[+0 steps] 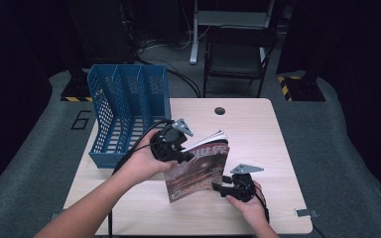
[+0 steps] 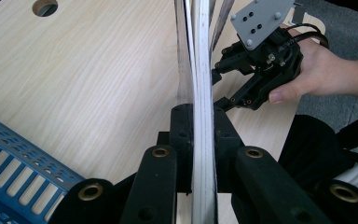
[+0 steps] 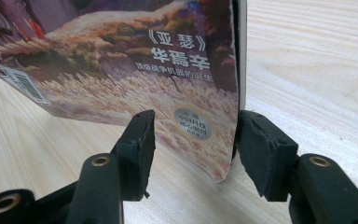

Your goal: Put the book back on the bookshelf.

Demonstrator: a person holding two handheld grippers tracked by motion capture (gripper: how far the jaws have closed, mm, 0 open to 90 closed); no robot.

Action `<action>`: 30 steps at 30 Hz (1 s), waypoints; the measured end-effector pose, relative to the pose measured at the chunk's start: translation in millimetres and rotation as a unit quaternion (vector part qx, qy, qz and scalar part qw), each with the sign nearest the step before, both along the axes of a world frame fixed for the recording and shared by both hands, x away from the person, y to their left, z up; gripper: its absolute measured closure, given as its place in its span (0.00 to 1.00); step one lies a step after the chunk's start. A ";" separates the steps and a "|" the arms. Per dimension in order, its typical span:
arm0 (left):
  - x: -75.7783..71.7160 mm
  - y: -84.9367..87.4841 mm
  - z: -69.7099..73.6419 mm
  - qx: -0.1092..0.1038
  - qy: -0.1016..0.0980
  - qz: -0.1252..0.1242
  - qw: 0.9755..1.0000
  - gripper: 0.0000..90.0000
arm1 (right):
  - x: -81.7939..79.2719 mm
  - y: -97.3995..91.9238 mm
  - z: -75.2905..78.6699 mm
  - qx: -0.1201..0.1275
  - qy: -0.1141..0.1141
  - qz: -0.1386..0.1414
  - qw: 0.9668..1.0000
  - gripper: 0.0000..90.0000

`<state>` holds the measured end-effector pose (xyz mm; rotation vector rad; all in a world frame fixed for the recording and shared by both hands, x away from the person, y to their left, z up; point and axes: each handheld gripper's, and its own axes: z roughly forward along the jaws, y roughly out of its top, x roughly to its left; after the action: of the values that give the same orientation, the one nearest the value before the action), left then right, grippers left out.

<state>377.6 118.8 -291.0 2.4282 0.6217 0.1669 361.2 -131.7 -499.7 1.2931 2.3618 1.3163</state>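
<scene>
Magazine [image 2: 201, 93] clenched edge-on in left claw [image 2: 200, 126], right claw [image 3: 193, 140] released (corner between jaws)

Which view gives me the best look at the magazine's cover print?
The right gripper view: the magazine cover text and barcode read clearly. The high view shows the whole magazine small and dim. The left gripper view shows its page edges clamped between fingers.

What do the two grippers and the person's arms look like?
Both the left gripper and right gripper are black, with linked two-bar jaws on brass-coloured pivots. Each carries a grey three-cornered plate with small holes on top and trails a black cable. The forearms are bare, no sleeves visible.
</scene>
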 end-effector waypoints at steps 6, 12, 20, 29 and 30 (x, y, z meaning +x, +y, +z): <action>1.3 1.2 -0.1 -0.002 0.004 0.001 1.000 0.93 | 0.5 -0.7 0.2 0.003 0.002 0.000 1.000 0.52; 2.5 2.3 -0.2 -0.003 0.001 0.001 1.000 0.93 | 0.0 -1.0 0.5 0.000 -0.001 0.003 1.000 0.51; 4.3 1.8 1.1 0.001 -0.006 0.004 1.000 0.93 | 0.3 -1.1 0.1 0.002 0.004 0.000 1.000 0.51; 7.3 2.7 7.5 -0.001 -0.007 0.011 1.000 0.93 | 0.2 -2.4 0.1 0.006 0.004 -0.005 1.000 0.51; 7.2 2.6 8.2 -0.001 -0.011 0.013 1.000 0.93 | 0.4 -2.7 0.1 0.005 0.004 -0.004 1.000 0.51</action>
<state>384.8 121.5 -282.7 2.4137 0.6429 0.2017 361.6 -134.4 -499.5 1.3134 2.3555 1.3256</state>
